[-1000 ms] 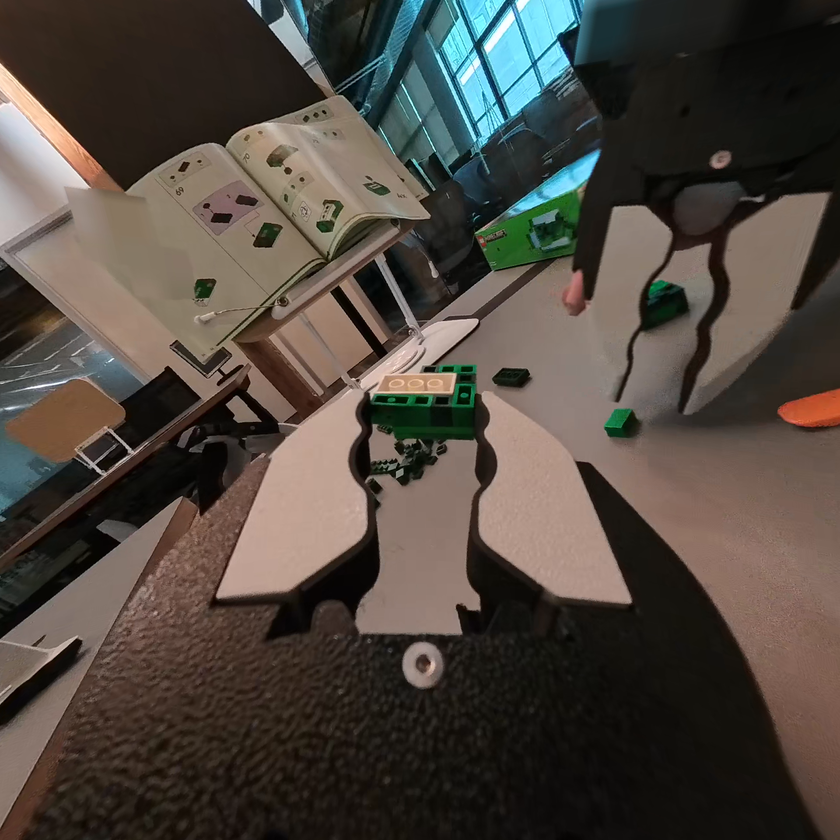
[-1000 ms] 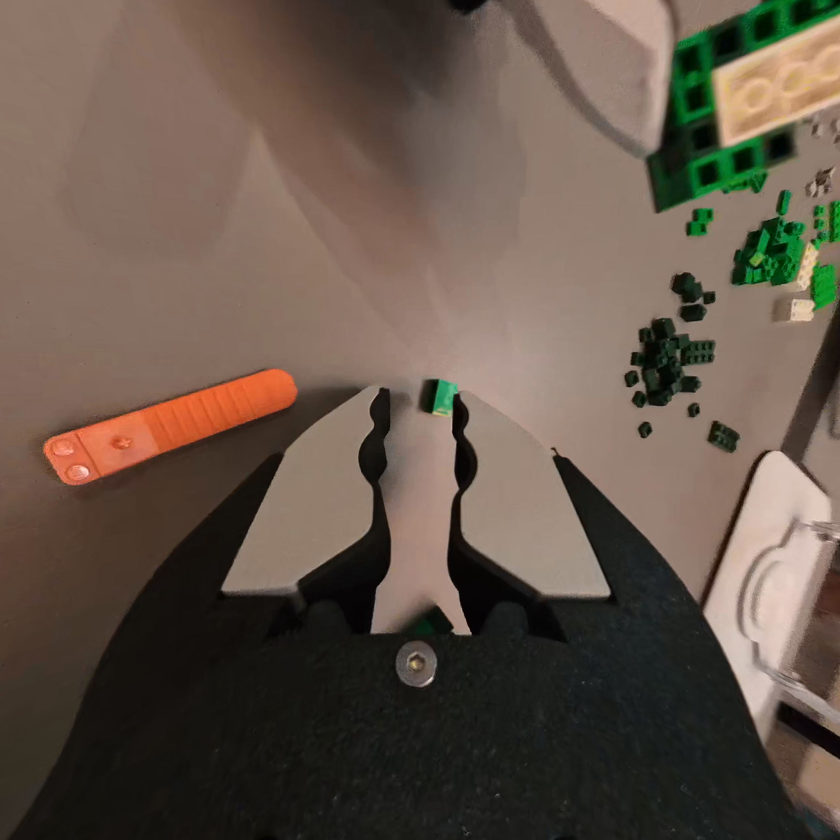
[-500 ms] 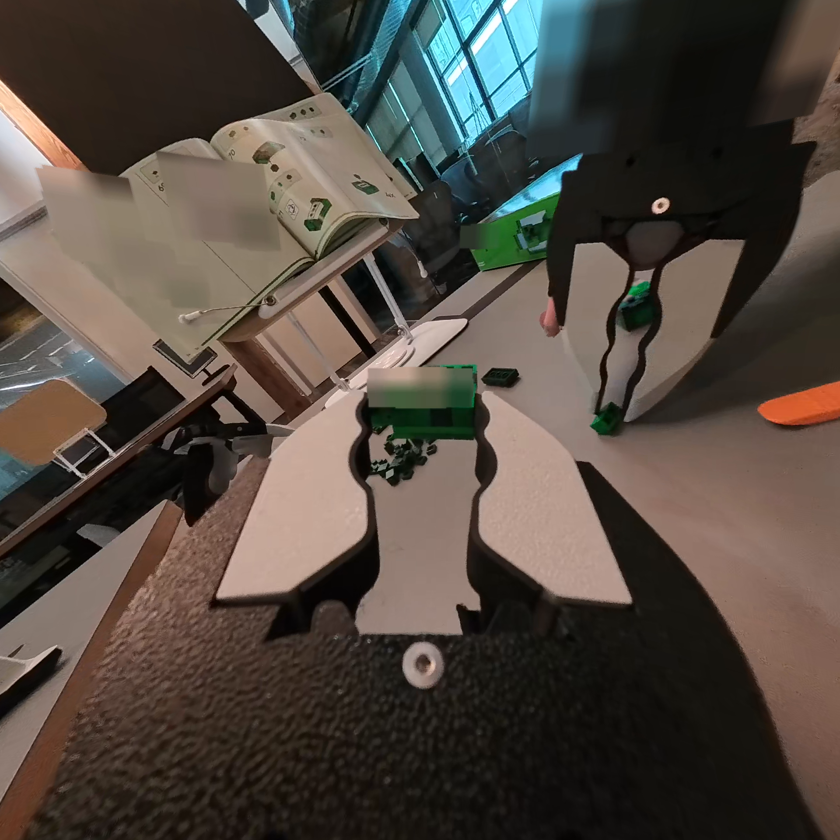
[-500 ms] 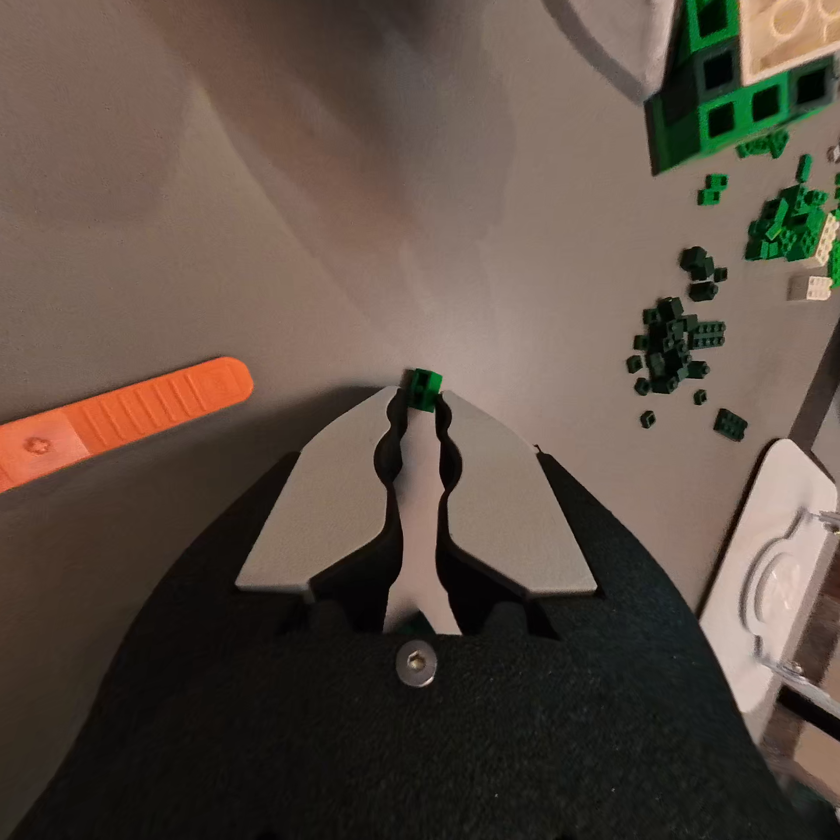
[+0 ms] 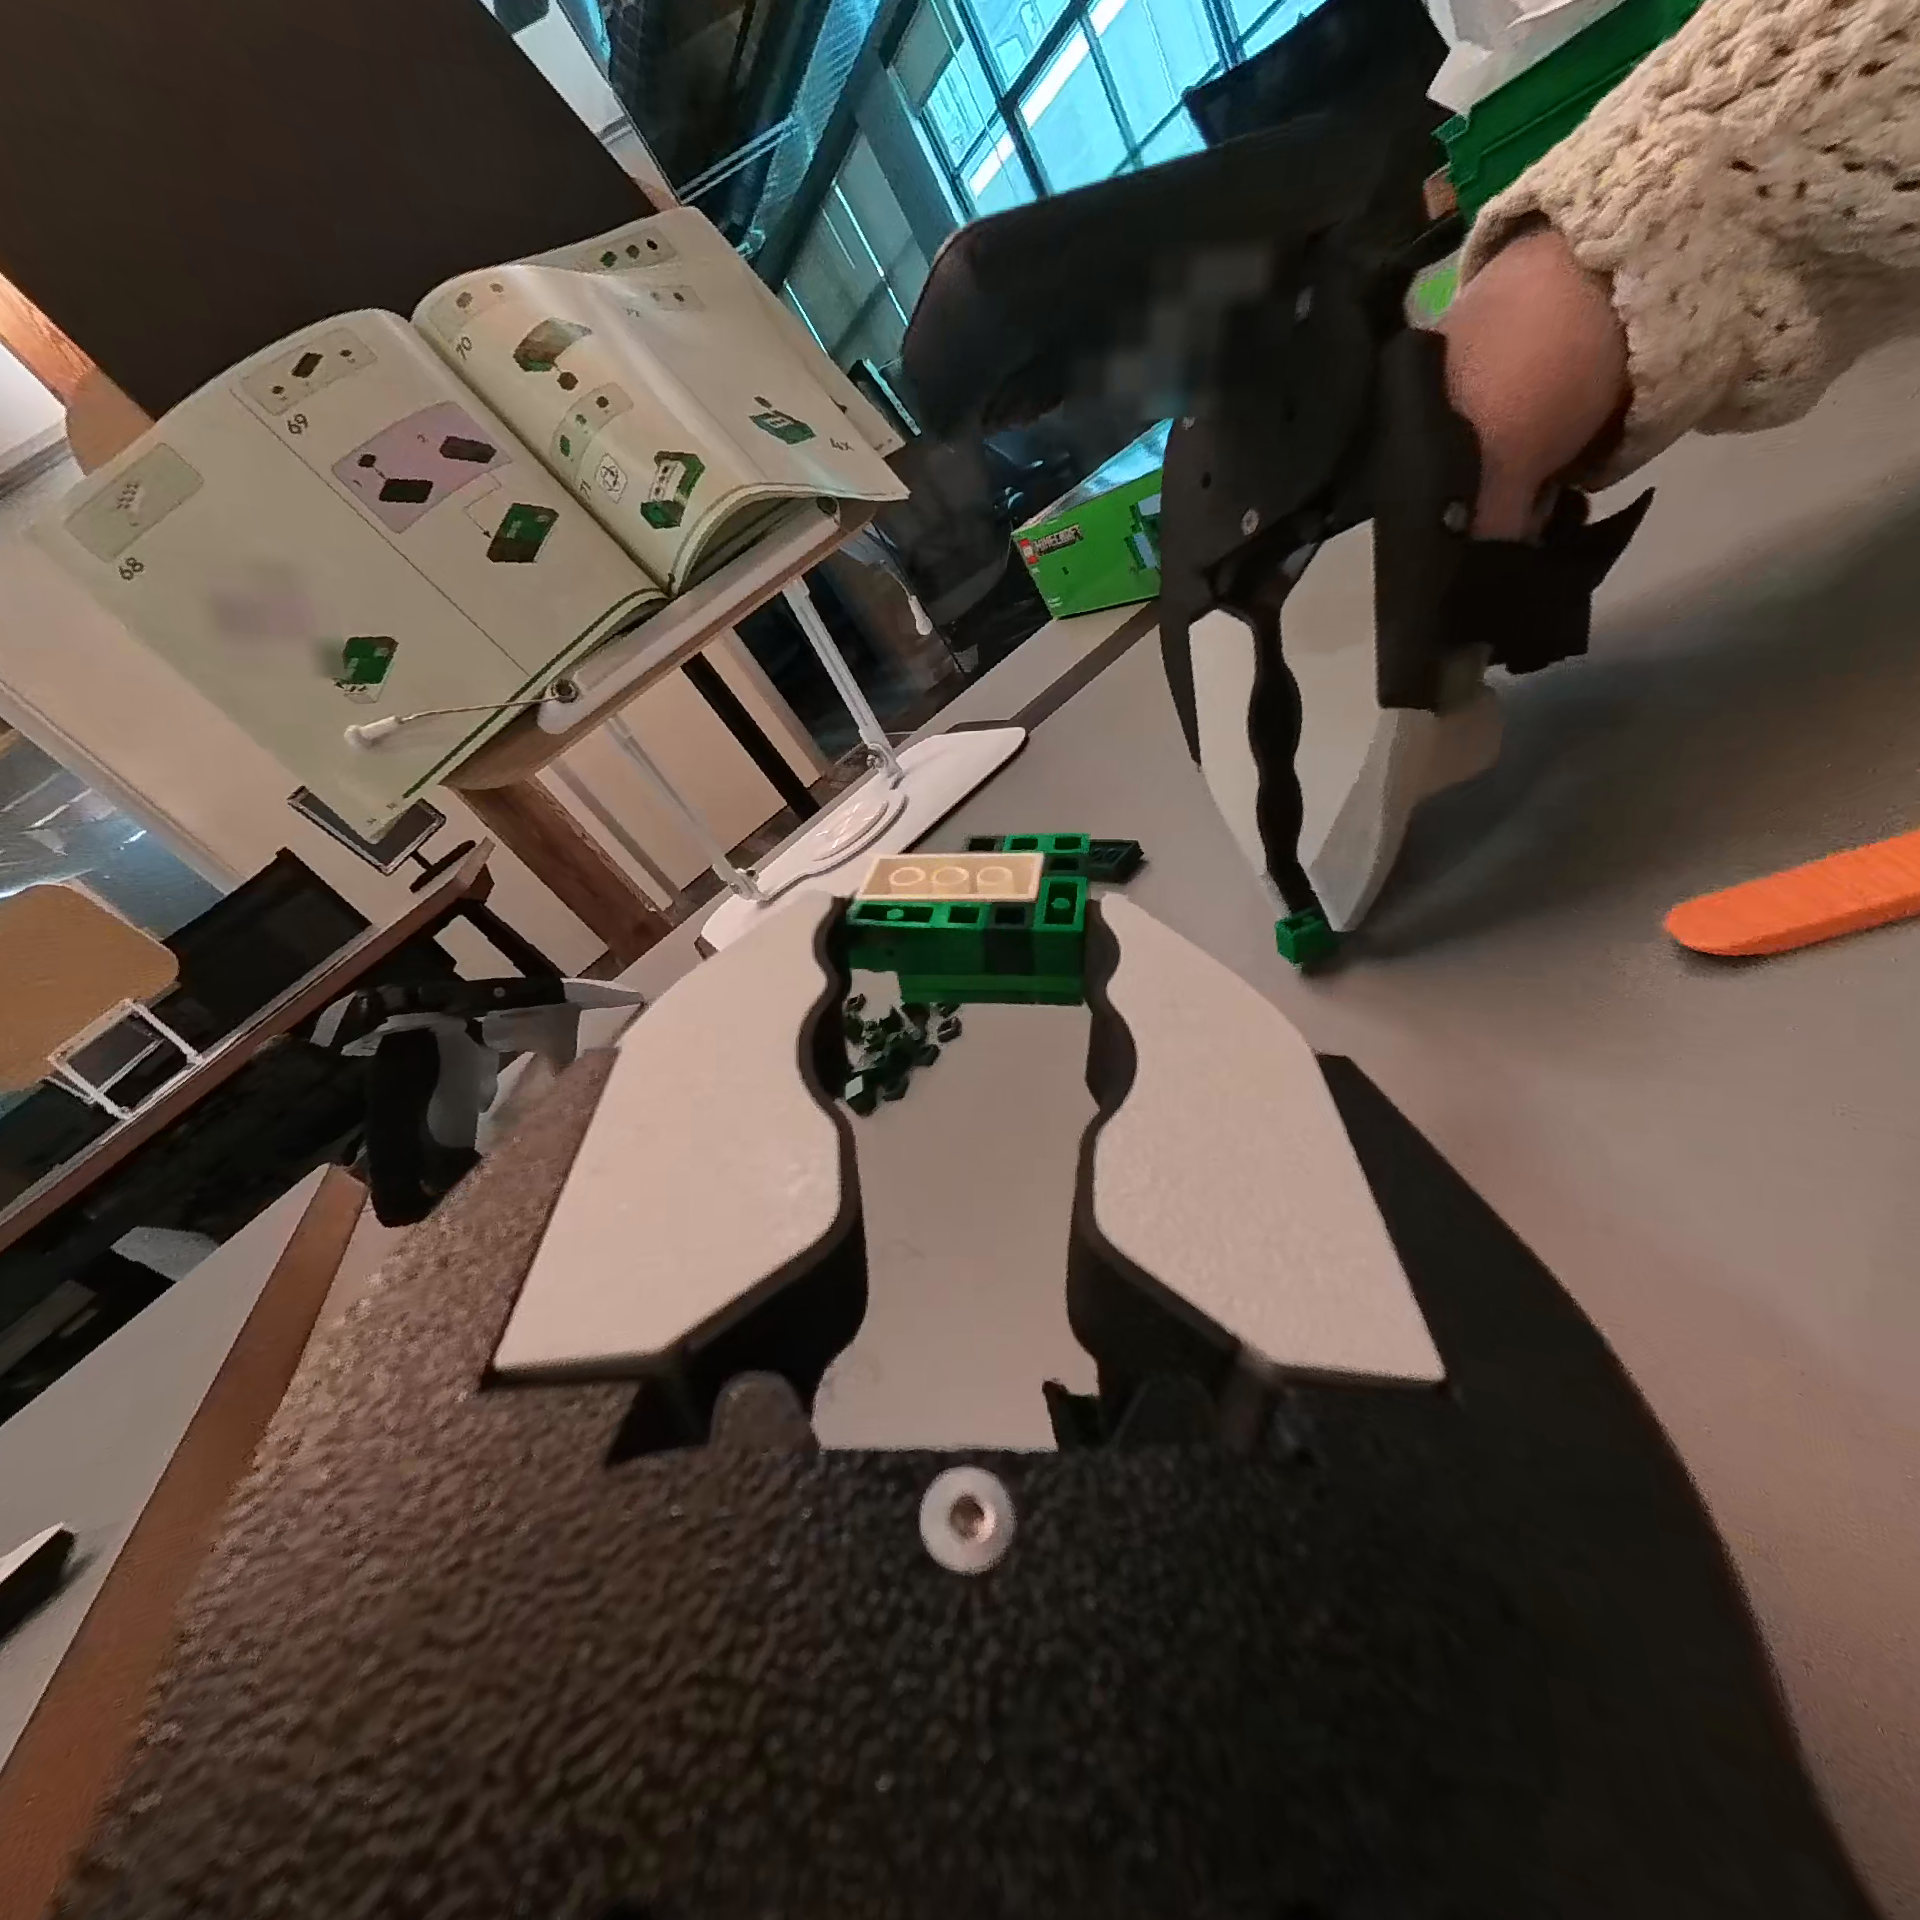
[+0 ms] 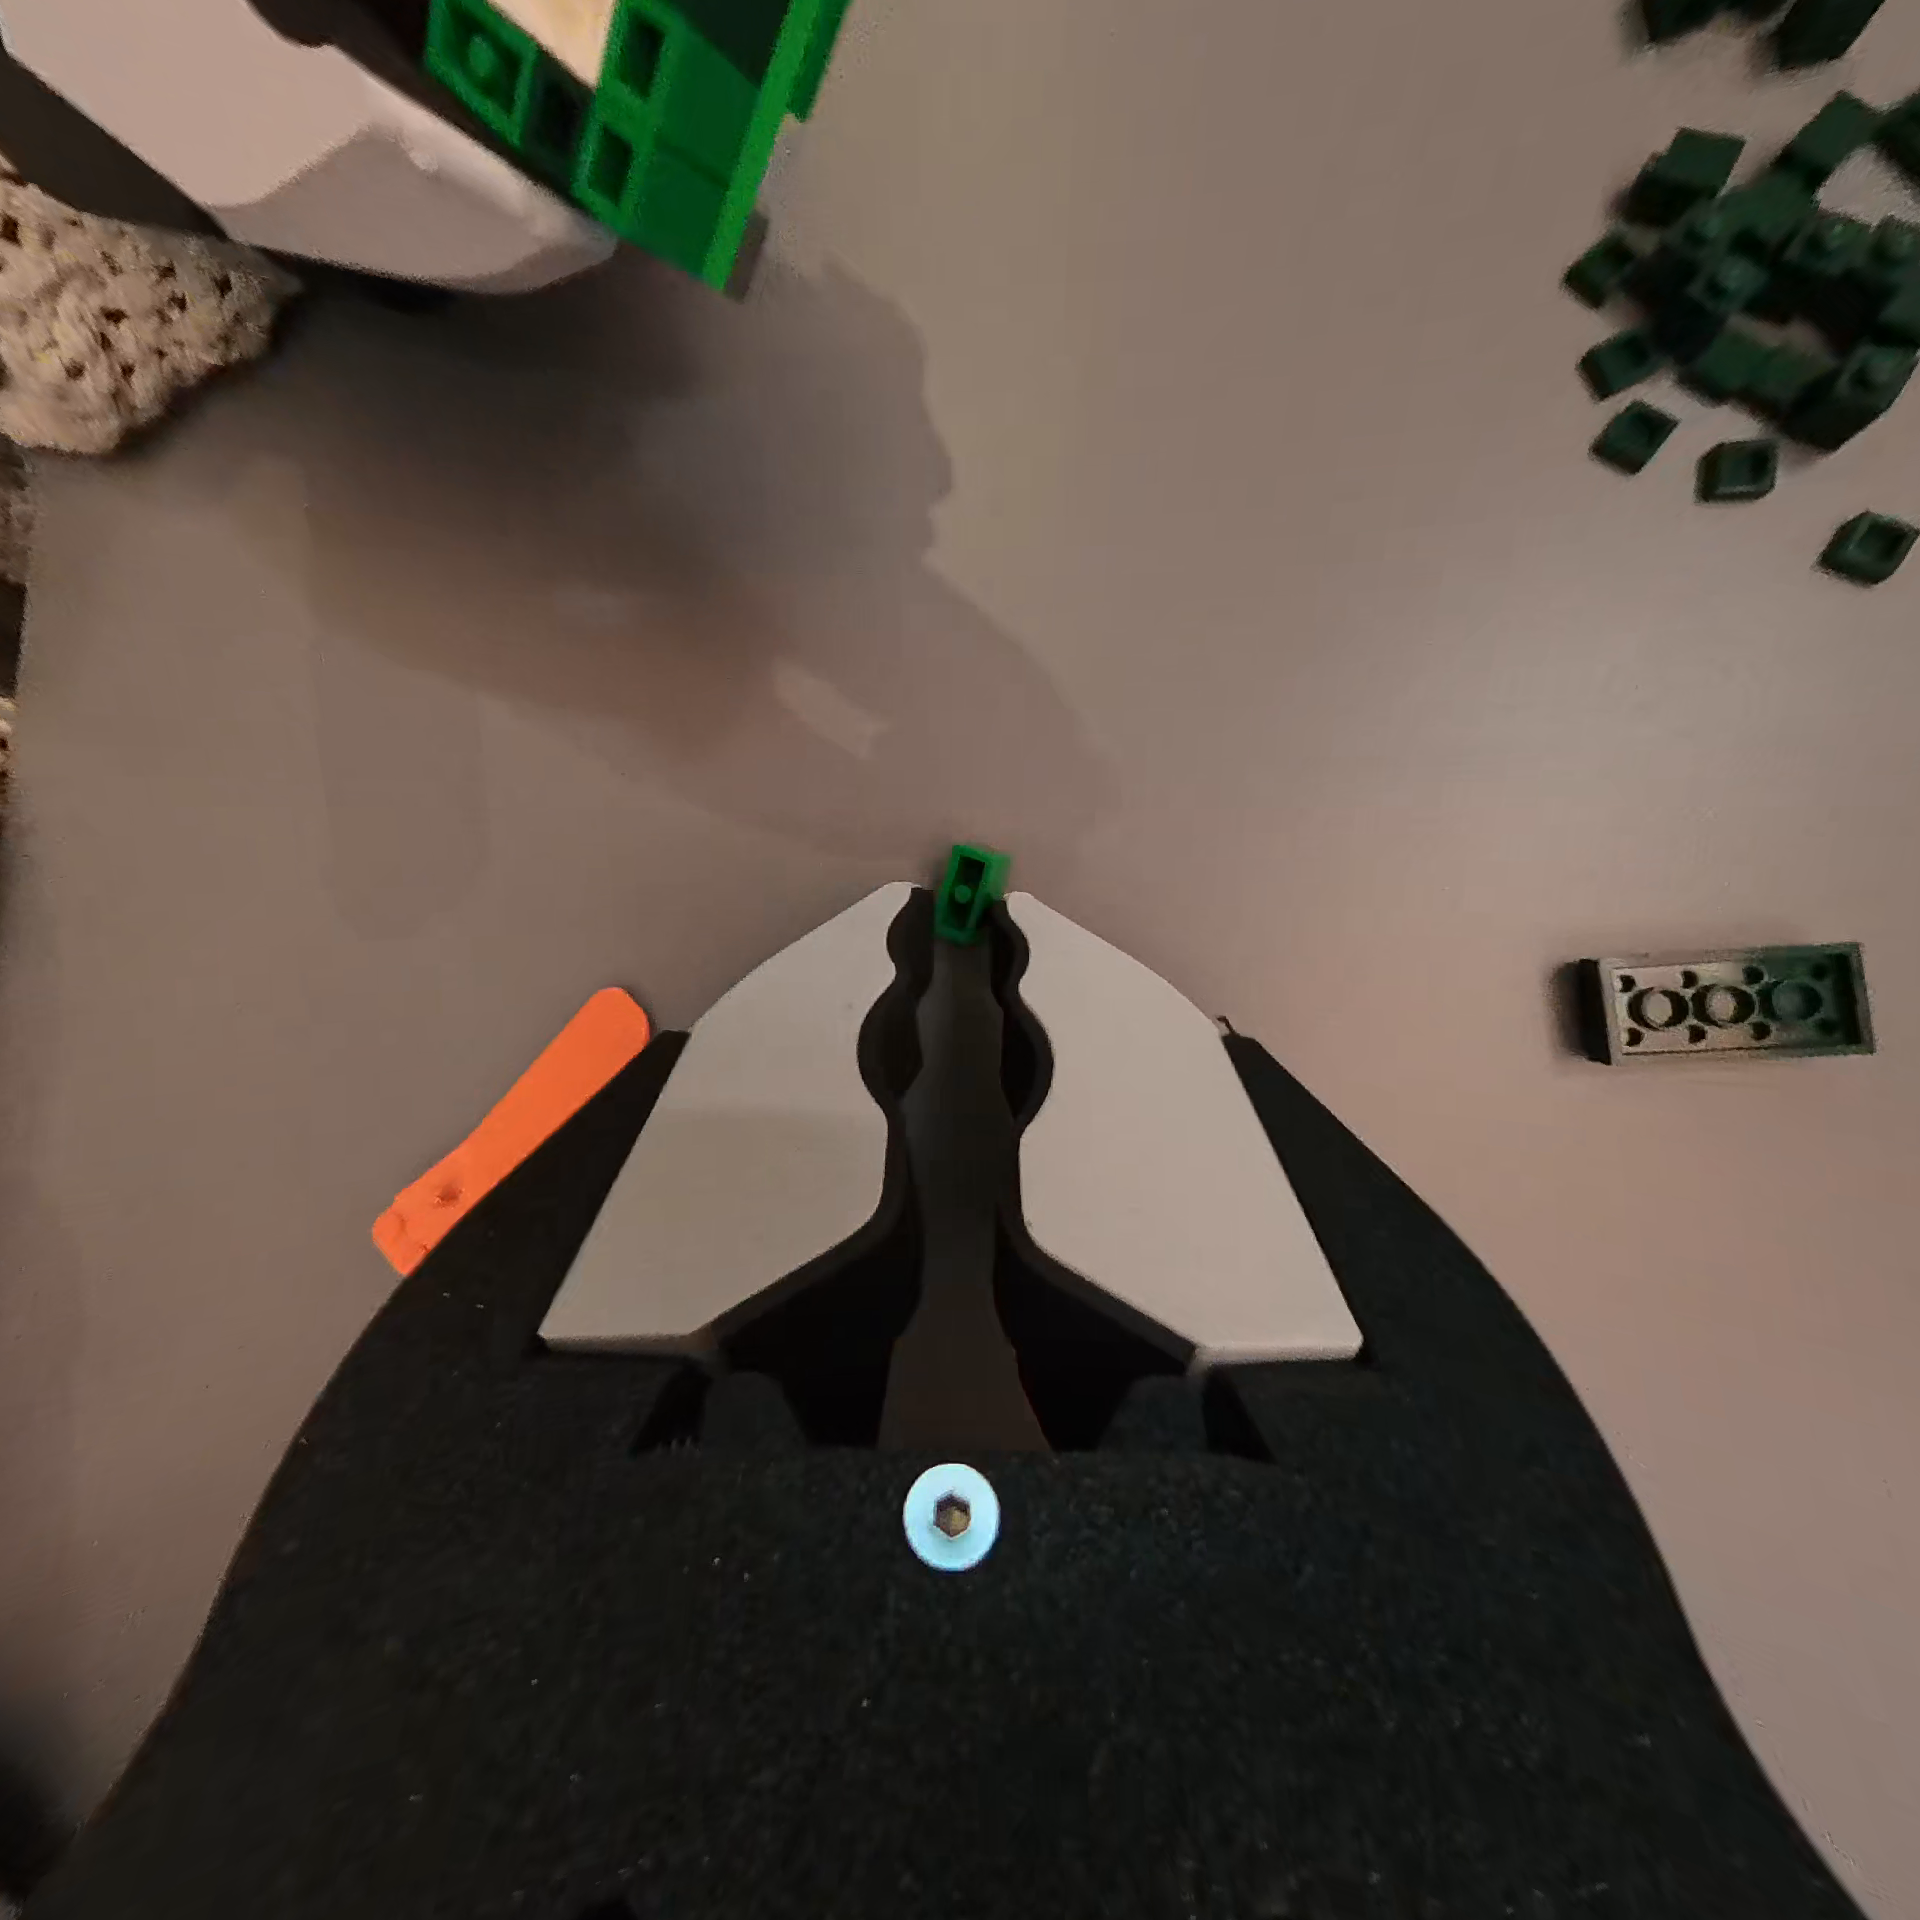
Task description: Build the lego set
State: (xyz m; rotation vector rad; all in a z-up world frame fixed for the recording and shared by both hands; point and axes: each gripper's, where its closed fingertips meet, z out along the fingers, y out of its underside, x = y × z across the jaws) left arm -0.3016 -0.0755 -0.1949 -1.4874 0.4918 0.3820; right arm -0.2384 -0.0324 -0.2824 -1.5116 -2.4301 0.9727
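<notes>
Grey and matte, our surface (image 6: 1351, 675) carries everything, with an open instruction book (image 5: 468, 488) propped on a stand past its far edge. Our left gripper (image 5: 961, 971) holds the green block assembly (image 5: 966, 920) with a cream plate on top, its jaws clamped on either side. Our right gripper (image 6: 961, 914) has pinched a small bright green brick (image 6: 968, 894) at its very tips, low against the surface. An orange separator tool (image 6: 520, 1122) lies just beside it, a dark green plate (image 6: 1730, 1003) and a heap of dark green bits (image 6: 1766, 301) off to the other side. We judge the grip shallow: the brick looks tilted, so it could twist or pop free when lifted or pressed onto the assembly.
</notes>
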